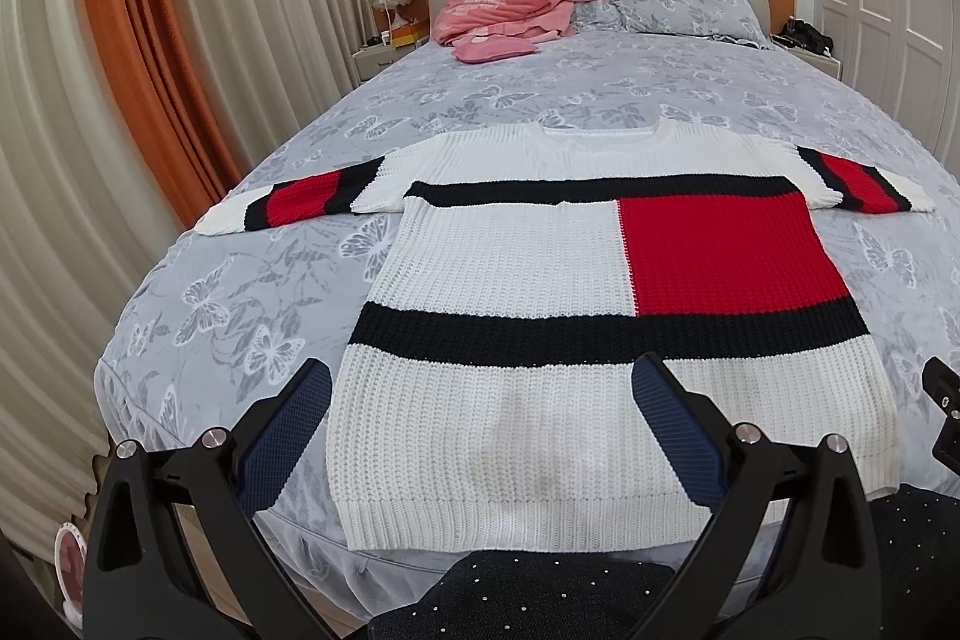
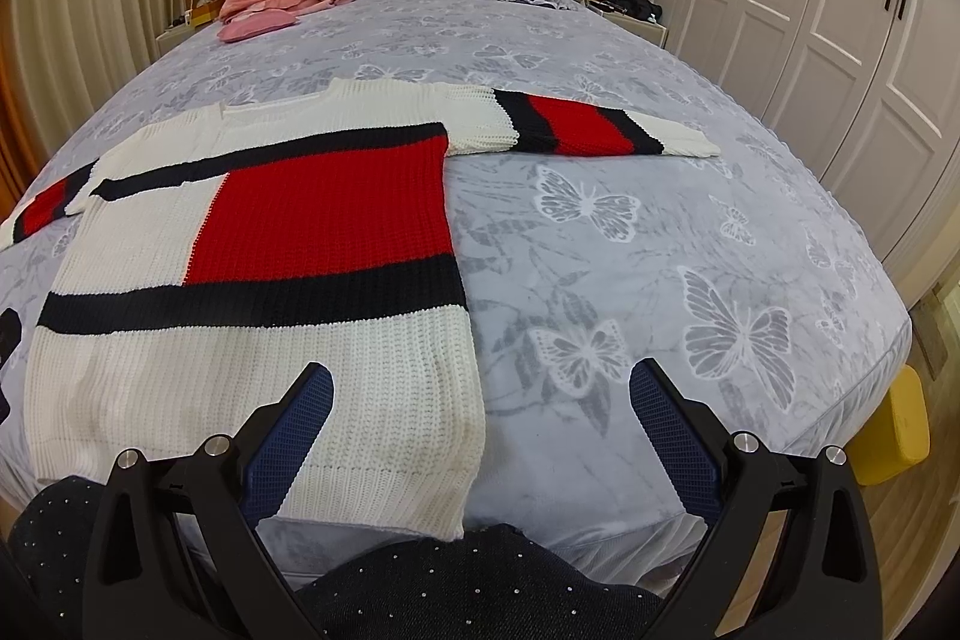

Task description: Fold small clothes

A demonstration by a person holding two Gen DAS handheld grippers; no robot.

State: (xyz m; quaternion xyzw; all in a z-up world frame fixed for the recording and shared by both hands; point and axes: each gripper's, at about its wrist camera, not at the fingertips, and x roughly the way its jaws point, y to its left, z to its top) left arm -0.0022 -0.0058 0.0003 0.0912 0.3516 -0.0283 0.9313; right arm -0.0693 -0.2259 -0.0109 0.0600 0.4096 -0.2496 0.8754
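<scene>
Your white knit sweater with red blocks and navy stripes (image 1: 540, 280) lies flat, sleeves outspread, at the foot of the grey butterfly-print bed (image 2: 600, 280); your left gripper (image 1: 480, 412) and right gripper (image 2: 480, 412) hover spread apart, holding nothing

Even warm indoor light, soft shadows, sharp focus; heavy fisheye warp w/ dark vignette at corners.

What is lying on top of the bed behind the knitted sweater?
Behind the sweater, near the headboard, lie a rumpled pink garment, a small pink cushion and a butterfly-print pillow. Whatever the pink garment covers is hidden.
</scene>
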